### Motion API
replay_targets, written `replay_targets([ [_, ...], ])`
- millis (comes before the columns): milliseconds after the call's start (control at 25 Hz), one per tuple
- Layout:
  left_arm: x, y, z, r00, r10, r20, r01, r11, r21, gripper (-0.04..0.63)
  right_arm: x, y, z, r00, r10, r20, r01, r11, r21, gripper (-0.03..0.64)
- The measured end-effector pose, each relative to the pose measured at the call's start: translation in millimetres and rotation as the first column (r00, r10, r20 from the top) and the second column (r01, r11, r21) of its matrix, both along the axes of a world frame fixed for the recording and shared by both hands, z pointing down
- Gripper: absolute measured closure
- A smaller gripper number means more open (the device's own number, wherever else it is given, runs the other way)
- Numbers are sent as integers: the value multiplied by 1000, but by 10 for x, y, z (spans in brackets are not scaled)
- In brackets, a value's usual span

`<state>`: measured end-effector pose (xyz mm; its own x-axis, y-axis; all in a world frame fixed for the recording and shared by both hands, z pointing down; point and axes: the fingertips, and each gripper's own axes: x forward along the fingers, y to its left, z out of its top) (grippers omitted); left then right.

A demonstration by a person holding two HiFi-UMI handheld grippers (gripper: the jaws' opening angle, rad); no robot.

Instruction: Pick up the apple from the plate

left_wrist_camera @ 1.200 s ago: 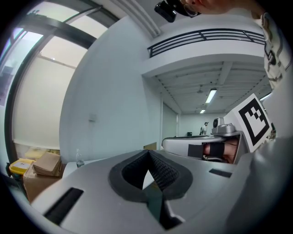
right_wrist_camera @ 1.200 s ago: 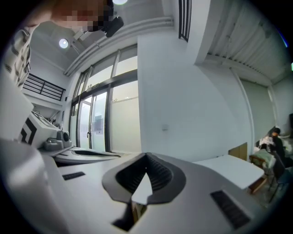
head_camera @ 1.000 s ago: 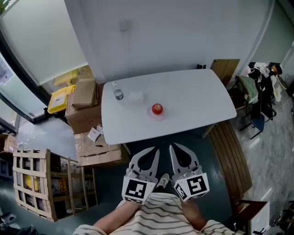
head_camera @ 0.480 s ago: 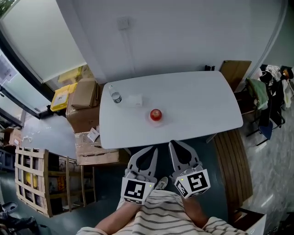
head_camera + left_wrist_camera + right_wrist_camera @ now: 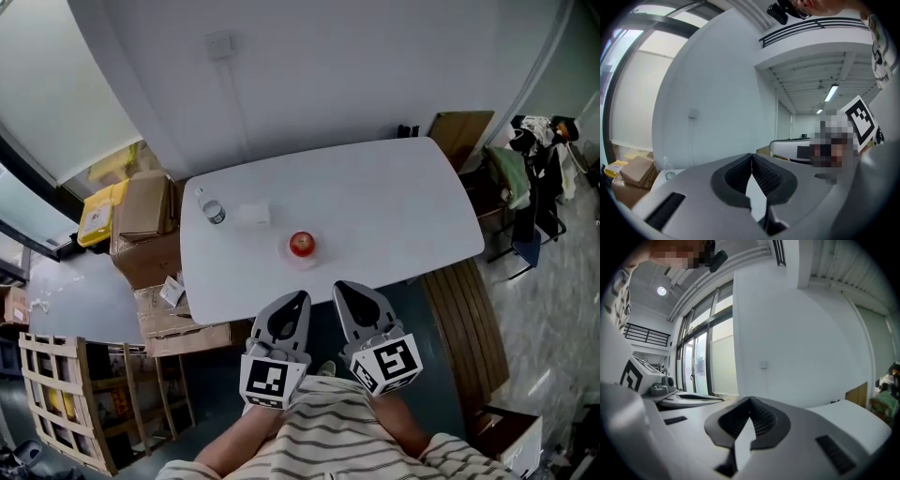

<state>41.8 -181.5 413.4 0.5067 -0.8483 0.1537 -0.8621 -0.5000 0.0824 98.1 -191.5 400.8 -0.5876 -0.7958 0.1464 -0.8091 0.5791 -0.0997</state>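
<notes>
Left tool (image 5: 297, 297), right tool (image 5: 340, 286) closed near white table (image 5: 394, 206)

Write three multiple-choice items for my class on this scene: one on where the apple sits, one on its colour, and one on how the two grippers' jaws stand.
1. Where is the apple?
A. on the floor
B. on a small plate on the white table
C. between a gripper's jaws

2. What colour is the apple?
A. red
B. green
C. yellow

3. How do the jaws of the left gripper and the right gripper stand?
A. wide apart
B. closed on the apple
C. closed together, empty

Answers: B, the head view shows it on the plate on the table; A, its skin is red; C, each gripper view shows the pads meeting with nothing between.
</notes>
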Motion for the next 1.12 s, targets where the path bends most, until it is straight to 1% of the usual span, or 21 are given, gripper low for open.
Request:
replay_targets([
  [120, -58, -227, -75, 1000, 19, 6, -19, 1000, 23, 591, -28, -215, -79, 1000, 20, -6, -20, 1000, 13, 604],
  [280, -142, -488, -159, 1000, 29, -3, -29, 999, 41, 591, -69, -481, -158, 999, 47, -9, -46, 998, 32, 604],
  [480, -220, -723, -115, 999, 43, 14, -44, 999, 33, 589, -199, -701, -52, 998, 58, -22, -57, 998, 22, 604],
  [720, -226, -900, 77, 996, 87, 31, -87, 996, -4, 589, -279, -853, 124, 997, 73, -26, -73, 997, -9, 604],
  [800, -209, -967, 183, 993, 113, 35, -112, 993, -29, 588, -271, -902, 193, 996, 85, -31, -85, 996, -21, 604],
  [920, -236, -1044, 393, 988, 143, 52, -139, 987, -79, 532, -276, -940, 284, 994, 104, -42, -106, 994, -41, 604],
  [1120, -287, -1146, 750, 981, 178, 82, -166, 976, -144, 481, -283, -1006, 383, 991, 128, -47, -131, 989, -66, 604],
])
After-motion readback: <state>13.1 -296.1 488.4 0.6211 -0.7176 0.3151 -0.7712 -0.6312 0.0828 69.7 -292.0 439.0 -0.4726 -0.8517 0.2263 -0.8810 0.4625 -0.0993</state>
